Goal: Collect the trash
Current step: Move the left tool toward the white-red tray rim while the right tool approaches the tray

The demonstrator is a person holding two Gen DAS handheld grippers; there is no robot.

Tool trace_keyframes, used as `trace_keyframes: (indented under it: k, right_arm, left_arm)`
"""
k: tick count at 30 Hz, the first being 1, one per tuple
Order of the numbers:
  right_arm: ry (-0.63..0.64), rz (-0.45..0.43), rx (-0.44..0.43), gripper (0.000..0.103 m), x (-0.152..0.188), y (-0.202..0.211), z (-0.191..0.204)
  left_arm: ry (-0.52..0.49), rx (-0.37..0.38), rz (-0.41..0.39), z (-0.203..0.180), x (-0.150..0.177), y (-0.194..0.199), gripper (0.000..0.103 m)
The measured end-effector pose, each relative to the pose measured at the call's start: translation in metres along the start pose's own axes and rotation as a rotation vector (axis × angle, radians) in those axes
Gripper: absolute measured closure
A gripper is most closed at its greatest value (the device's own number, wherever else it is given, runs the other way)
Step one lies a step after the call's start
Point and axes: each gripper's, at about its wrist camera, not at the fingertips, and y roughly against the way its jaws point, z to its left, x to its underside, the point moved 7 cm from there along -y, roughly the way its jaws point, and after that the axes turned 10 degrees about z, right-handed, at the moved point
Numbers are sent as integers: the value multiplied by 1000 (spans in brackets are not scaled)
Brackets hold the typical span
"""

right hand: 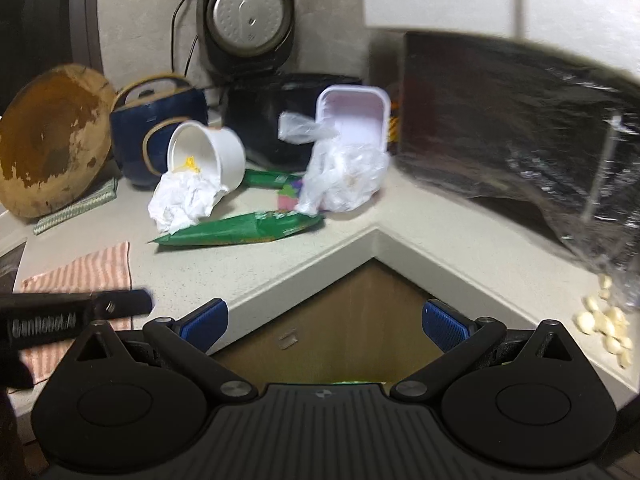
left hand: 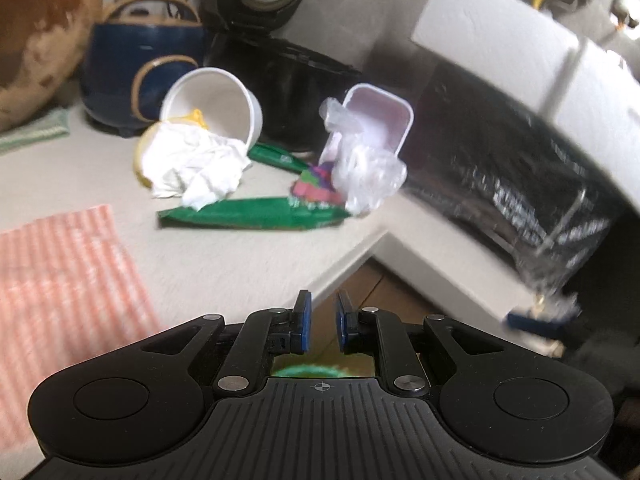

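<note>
Trash lies in the counter corner: a tipped white paper cup (left hand: 218,100) (right hand: 212,152) with crumpled white tissue (left hand: 196,168) (right hand: 184,200) spilling out, a green wrapper (left hand: 248,218) (right hand: 240,232), a white plastic tray (left hand: 380,120) (right hand: 356,116), a clear plastic bag (left hand: 368,176) (right hand: 344,180) and a pink-purple scrap (left hand: 316,188) (right hand: 290,198). My left gripper (left hand: 323,326) hangs at the counter edge, jaws nearly closed, a narrow empty gap between them. My right gripper (right hand: 325,326) is open and empty over the inner corner, well short of the trash.
An open black rice cooker (right hand: 248,20), a navy basket (right hand: 156,132) and a round wooden board (right hand: 52,136) stand behind the trash. A striped pink cloth (left hand: 60,280) (right hand: 92,272) lies left. A black foil bag (right hand: 520,120) and garlic cloves (right hand: 608,328) are right.
</note>
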Motion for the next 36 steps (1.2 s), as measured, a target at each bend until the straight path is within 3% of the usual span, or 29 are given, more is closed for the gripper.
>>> trace_keyframes:
  k: [4, 8, 13, 15, 18, 24, 27, 30, 33, 36]
  right_arm:
    - [-17, 30, 49, 0, -12, -23, 8]
    - [-45, -38, 93, 0, -29, -26, 6]
    - [-49, -68, 187, 0, -44, -27, -15]
    - [-62, -66, 194, 0, -45, -29, -27]
    - [-45, -71, 148, 0, -46, -31, -41]
    - [63, -73, 135, 0, -50, -40, -60]
    - [45, -70, 64, 0, -55, -53, -63]
    - [30, -28, -57, 0, -60, -74, -50]
    - [70, -3, -165, 0, -69, -91, -29]
    - [106, -110, -94, 0, -101, -91, -32]
  left_arm:
    - [38, 49, -35, 26, -22, -13, 88]
    - [21, -60, -48, 48, -34, -30, 88]
    - [-13, 103, -61, 48, -50, -36, 88]
    - [3, 67, -72, 52, -57, -38, 88]
    - [51, -17, -89, 61, -64, -43, 88]
    - [133, -52, -152, 73, -71, -39, 88]
    - [139, -129, -157, 82, -77, -36, 88]
    - [257, -209, -144, 102, -77, -31, 88]
    - [298, -141, -135, 113, -66, -24, 88]
    - [310, -61, -213, 103, -76, -22, 88]
